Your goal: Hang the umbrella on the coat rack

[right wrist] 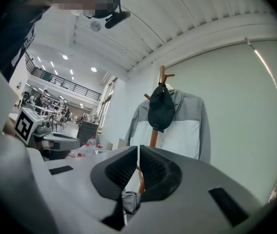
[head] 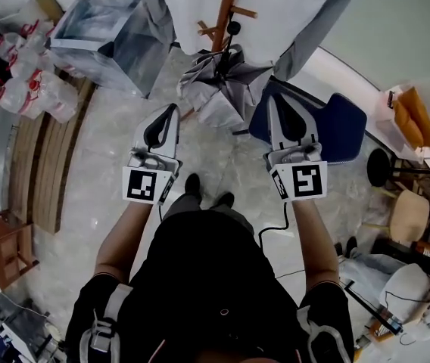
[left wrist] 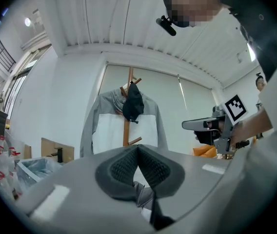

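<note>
Since both tools are free, no carry is in progress. Nearest, left gripper (head: 171, 110): jaws closed tip to tip, nothing between the pads. Right gripper (head: 275, 103): jaws also closed, empty. Both are held roughly level and aimed at the rack.

Just beyond the tips, centre: loose grey fabric umbrella (head: 219, 85), canopy bunched and half-collapsed, right against the lower part of the brown wooden coat rack (head: 222, 10). Its black knob end points up, next to the short lower pegs. Can't tell whether a strap or handle is actually over a peg, or whether it only leans on the pole.

Right of it: blue padded chair (head: 340, 127), near but apart.

Farther up the rack: grey-and-white jacket (left wrist: 109, 135) with a dark cap (left wrist: 132, 104) on an upper peg.

Judgement: either the hang is already done and the hands are off, or it's not yet picked up. If hooked, nothing's left; if not, grasp, lift and hook onto a free lower peg.
</note>
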The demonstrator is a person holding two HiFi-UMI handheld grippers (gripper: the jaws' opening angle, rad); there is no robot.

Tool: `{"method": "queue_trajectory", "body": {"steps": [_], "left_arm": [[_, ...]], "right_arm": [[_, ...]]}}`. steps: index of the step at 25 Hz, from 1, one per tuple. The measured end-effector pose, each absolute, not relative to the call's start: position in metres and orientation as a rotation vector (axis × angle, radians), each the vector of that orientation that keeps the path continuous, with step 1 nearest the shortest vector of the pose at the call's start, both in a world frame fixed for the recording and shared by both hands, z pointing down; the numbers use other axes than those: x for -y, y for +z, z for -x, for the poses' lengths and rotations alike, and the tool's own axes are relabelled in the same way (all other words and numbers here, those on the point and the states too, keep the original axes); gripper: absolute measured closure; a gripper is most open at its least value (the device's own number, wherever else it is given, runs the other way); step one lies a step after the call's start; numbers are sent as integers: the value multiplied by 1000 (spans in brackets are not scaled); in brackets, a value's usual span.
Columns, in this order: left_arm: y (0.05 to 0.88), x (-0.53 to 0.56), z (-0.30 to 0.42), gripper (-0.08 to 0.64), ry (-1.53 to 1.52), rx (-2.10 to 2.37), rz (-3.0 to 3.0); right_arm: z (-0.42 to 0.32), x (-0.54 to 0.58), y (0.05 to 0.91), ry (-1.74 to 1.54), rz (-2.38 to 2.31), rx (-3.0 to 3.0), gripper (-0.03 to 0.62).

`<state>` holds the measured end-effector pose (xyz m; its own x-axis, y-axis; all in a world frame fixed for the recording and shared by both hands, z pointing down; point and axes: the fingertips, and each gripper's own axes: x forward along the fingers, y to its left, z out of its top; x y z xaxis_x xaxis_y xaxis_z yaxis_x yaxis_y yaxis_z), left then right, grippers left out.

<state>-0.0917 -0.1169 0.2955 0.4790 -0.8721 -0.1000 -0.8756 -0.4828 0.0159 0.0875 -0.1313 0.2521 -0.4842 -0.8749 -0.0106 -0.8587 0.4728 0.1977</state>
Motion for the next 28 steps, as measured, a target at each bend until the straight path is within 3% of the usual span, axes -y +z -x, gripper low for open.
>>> {"method": "queue_trajectory", "body": {"steps": [28], "left_arm": [[285, 77, 62, 560, 15, -1546, 2568]], "right_arm": [[-177, 47, 320, -40, -1786, 2343, 592]]}}
